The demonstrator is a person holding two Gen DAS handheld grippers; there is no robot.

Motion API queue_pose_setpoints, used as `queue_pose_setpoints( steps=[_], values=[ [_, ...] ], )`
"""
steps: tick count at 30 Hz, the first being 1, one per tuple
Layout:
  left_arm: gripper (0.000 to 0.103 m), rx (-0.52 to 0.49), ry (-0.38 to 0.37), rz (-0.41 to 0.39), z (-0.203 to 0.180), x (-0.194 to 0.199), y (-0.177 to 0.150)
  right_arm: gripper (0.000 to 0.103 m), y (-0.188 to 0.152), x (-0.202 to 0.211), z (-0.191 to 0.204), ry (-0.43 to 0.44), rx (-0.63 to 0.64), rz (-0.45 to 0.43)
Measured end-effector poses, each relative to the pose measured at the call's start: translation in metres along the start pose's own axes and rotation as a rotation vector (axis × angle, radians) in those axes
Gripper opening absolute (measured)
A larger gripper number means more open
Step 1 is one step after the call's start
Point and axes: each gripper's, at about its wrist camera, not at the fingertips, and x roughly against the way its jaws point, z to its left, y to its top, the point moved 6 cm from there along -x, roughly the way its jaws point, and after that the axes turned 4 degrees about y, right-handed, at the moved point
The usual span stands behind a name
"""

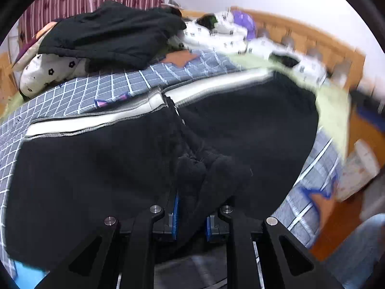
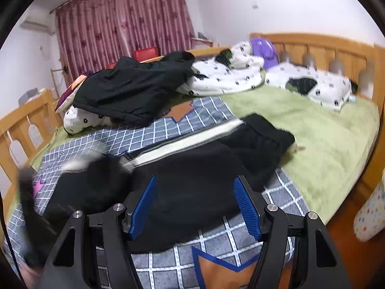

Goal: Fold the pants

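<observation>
Black pants (image 1: pixel 101 168) with a white side stripe (image 1: pixel 96 120) lie spread on the checked blue-grey blanket (image 1: pixel 103 91). My left gripper (image 1: pixel 192 214) is shut on a bunched fold of the black pants fabric, which hides the fingertips. In the right wrist view the same pants (image 2: pixel 192 168) lie across the blanket (image 2: pixel 154 132), folded over with the stripe (image 2: pixel 192 142) along the far edge. My right gripper (image 2: pixel 195 207) is open and empty, just above the near edge of the pants.
A pile of dark clothing (image 2: pixel 130 89) sits on a white spotted quilt (image 2: pixel 223 77) at the far side of the bed. A green sheet (image 2: pixel 324 130) covers the right half. A wooden headboard (image 2: pixel 320 48) and footboard (image 2: pixel 26 118) bound the bed.
</observation>
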Motion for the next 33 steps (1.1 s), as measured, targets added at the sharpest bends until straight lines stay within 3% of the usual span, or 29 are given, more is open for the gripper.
queue_pose_setpoints(
  steps=[1,3,5,6,8,9,12,16,19,22,23,24,25,27,28,31,33],
  values=[
    [0.015,-0.033,0.047,-0.025,-0.006,0.002,-0.003,0.066,-0.002,-0.003,-0.003,-0.001,-0.011,0.01],
    [0.019,-0.059,0.027,-0.037,-0.009,0.012,-0.005,0.066,-0.003,-0.007,-0.006,-0.009,-0.023,0.02],
    [0.038,-0.033,-0.08,-0.007,0.003,0.026,-0.008,0.066,-0.004,-0.009,-0.006,0.002,-0.021,0.023],
    [0.042,-0.011,-0.096,-0.006,0.016,0.032,-0.007,0.066,-0.004,-0.01,-0.004,0.015,-0.015,0.026],
    [0.065,0.026,-0.085,-0.04,0.045,0.054,-0.014,0.066,-0.005,-0.014,0.005,0.033,0.006,0.035],
    [0.067,0.044,-0.066,-0.064,0.064,0.067,-0.019,0.066,-0.006,-0.016,0.01,0.04,0.018,0.043],
    [0.068,0.102,0.019,-0.085,0.126,0.087,-0.033,0.066,-0.01,-0.026,0.037,0.114,0.06,0.094],
    [0.07,0.167,0.156,-0.048,0.198,0.097,-0.059,0.066,-0.015,-0.056,0.083,0.195,0.171,0.21],
    [0.07,0.207,0.199,-0.022,0.233,0.1,-0.079,0.066,-0.018,-0.083,0.116,0.24,0.242,0.286],
    [0.07,0.264,0.223,0.0,0.255,0.105,-0.098,0.065,-0.028,-0.118,0.133,0.224,0.265,0.365],
    [0.07,0.278,0.216,0.002,0.257,0.103,-0.101,0.056,-0.036,-0.128,0.136,0.219,0.27,0.398],
    [0.07,0.295,0.207,0.003,0.26,0.104,-0.104,0.037,-0.046,-0.134,0.139,0.232,0.278,0.439],
    [0.07,0.309,0.201,0.002,0.263,0.104,-0.108,0.028,-0.054,-0.138,0.14,0.243,0.291,0.469],
    [0.07,0.327,0.2,0.001,0.267,0.103,-0.111,0.006,-0.059,-0.133,0.144,0.198,0.379,0.416],
    [0.07,0.334,0.199,0.001,0.268,0.101,-0.112,0.004,-0.056,-0.125,0.147,0.211,0.414,0.373],
    [0.07,0.343,0.169,-0.014,0.268,0.1,-0.11,0.004,-0.036,-0.097,0.136,0.299,0.313,0.278],
    [0.07,0.328,0.141,-0.039,0.262,0.1,-0.106,0.004,-0.043,-0.101,0.123,0.288,0.277,0.323]
  ],
)
